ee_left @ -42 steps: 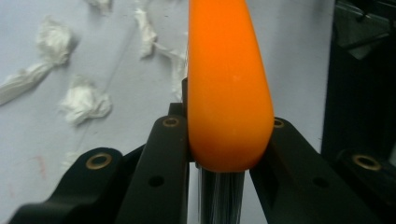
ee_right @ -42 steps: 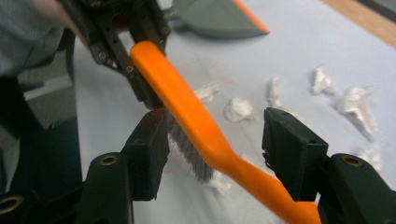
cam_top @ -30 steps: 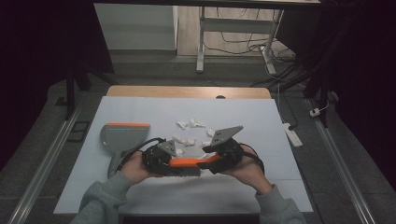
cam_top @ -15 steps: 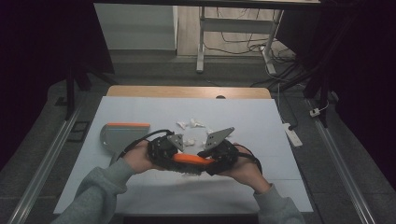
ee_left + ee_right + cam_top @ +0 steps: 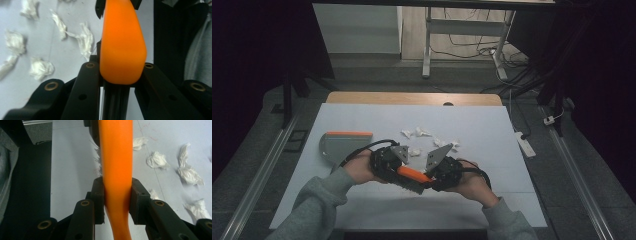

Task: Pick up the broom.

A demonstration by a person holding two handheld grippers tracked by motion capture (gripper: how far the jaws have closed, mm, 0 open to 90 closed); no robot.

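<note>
orange brush handle shared between two grips

orange plastic marks the handle of a hand brush (image 5: 412,175), which is held low over the white table (image 5: 362,120) near its front edge; dark bristles can be made out beneath it in the high view; its broad rounded end is clamped by the left gripper (image 5: 121,72), and the narrow neck is pinched by the right gripper (image 5: 117,195), whose jaws have just been closing onto it; both ends appear to be held so that the brush can be passed across or steadied before sweeping; crumpled paper scraps (image 5: 422,134) lie scattered just beyond, apparently what is to be swept; a grey dustpan with an orange edge (image 5: 343,145) is set to the left, near enough for the scraps to be gathered into it.
</note>
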